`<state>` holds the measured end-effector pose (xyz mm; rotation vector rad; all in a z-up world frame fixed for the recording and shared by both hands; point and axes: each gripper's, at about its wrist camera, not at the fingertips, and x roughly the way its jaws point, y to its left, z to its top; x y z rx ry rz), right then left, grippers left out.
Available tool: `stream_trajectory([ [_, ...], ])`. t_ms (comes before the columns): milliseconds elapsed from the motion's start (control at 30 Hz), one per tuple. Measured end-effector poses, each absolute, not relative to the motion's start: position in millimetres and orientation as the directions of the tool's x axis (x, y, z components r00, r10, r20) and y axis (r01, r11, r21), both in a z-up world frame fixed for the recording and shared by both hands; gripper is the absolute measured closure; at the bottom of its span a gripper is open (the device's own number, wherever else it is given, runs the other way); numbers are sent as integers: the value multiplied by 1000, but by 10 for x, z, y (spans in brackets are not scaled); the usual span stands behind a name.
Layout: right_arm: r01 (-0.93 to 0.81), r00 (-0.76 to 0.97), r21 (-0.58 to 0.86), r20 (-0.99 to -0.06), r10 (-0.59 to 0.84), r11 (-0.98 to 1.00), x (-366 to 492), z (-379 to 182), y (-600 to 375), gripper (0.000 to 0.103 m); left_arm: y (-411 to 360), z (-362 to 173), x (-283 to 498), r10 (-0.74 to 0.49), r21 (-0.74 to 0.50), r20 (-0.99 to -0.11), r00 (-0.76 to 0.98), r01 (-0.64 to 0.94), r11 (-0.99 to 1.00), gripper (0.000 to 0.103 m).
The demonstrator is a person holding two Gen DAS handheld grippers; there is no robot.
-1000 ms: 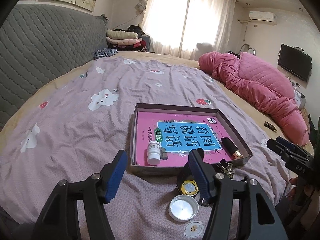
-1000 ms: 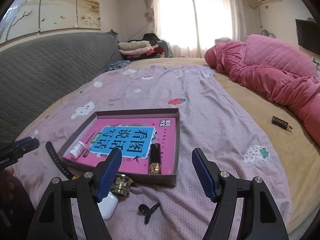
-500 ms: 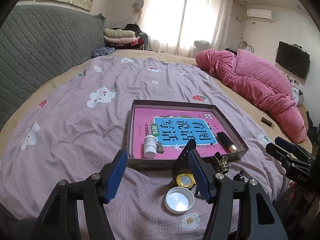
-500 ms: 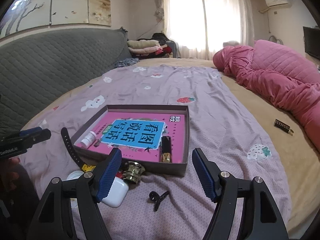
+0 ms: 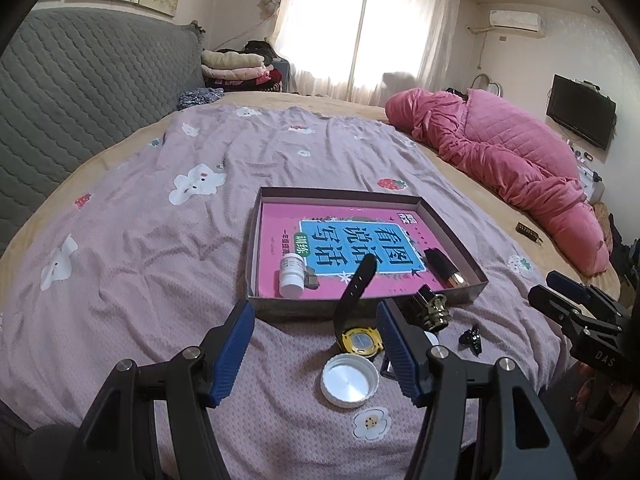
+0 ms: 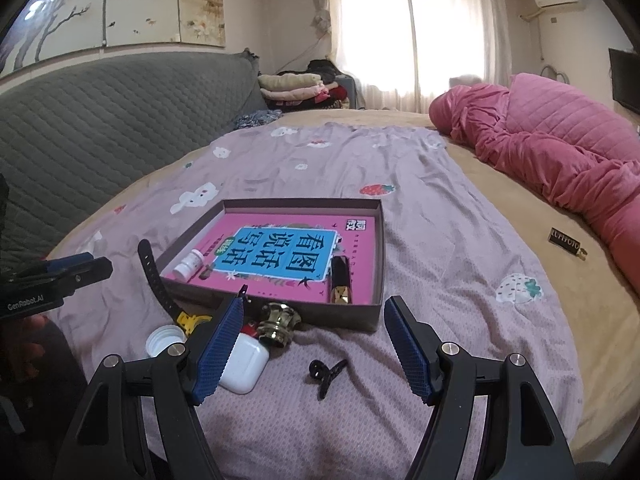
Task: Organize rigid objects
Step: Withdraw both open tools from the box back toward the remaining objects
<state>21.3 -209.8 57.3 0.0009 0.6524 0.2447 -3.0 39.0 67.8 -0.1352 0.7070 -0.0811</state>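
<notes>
A shallow brown box (image 5: 456, 232) (image 6: 380, 240) on the bed holds a pink book (image 5: 344, 240), a small white bottle (image 5: 291, 275) (image 6: 189, 264) and a black-gold lipstick (image 5: 442, 267) (image 6: 340, 280). In front of it lie a yellow watch with a black strap (image 5: 360, 338) (image 6: 154, 276), a white lid (image 5: 349, 380) (image 6: 165, 340), a gold-capped bottle (image 5: 432, 307) (image 6: 279, 320), a white earbud case (image 6: 244, 364) and a black hair clip (image 5: 471, 338) (image 6: 326, 372). My left gripper (image 5: 316, 352) is open above the watch and lid. My right gripper (image 6: 312, 348) is open above the clip.
The bed has a lilac sheet (image 5: 160, 240) with cartoon prints. A pink quilt (image 5: 500, 160) lies at the right. A small dark tag (image 6: 564, 238) lies on the tan mattress. A grey headboard (image 5: 80, 80) stands at the left.
Both grippers have drawn back and risen a little, so the box and the loose items look farther away. Both stay open and empty.
</notes>
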Motion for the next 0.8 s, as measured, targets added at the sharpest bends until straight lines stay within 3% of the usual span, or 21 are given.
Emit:
stream_trajectory([
  [800,-243,690,63,-690,218,968,175,359,-1989,29,221,428,-58,-152,-148,-736,660,63,987,40],
])
